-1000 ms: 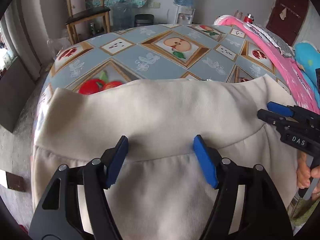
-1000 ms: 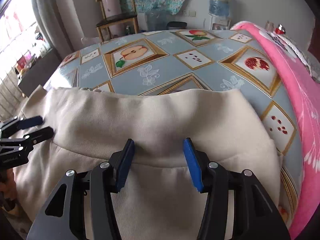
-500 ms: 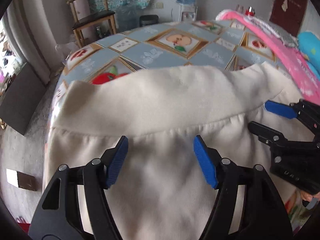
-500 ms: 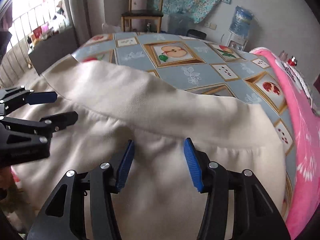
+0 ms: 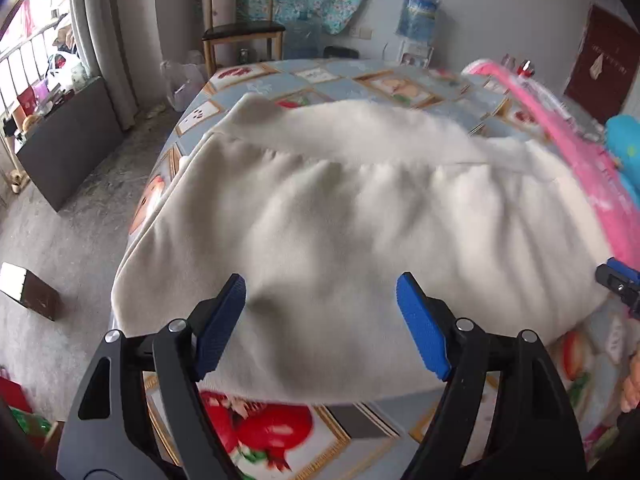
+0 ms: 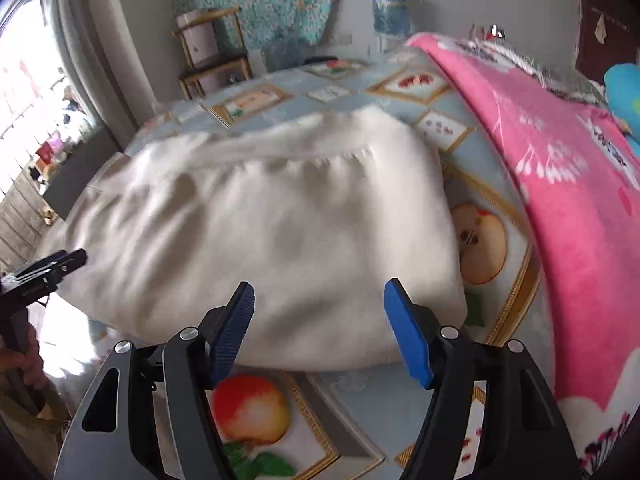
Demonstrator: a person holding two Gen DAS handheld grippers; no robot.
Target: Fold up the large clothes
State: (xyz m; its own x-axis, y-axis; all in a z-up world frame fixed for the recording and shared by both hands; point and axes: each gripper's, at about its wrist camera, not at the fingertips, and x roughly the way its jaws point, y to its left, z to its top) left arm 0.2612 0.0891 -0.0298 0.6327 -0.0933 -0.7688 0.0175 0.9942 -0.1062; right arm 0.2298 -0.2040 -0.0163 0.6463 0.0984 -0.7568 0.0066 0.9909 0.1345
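Both the left claw and right claw are opening, empty, just short of the garment, which lies folded flat on the surface.

garment on bed, blanket right

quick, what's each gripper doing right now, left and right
Left gripper: jaws opening, holding nothing, above the cream garment.
Right gripper: jaws opening, holding nothing.

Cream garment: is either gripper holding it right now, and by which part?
Nothing is held. Both the left gripper and right gripper have their jaws opening, empty, above the folded cream garment lying on the bed.
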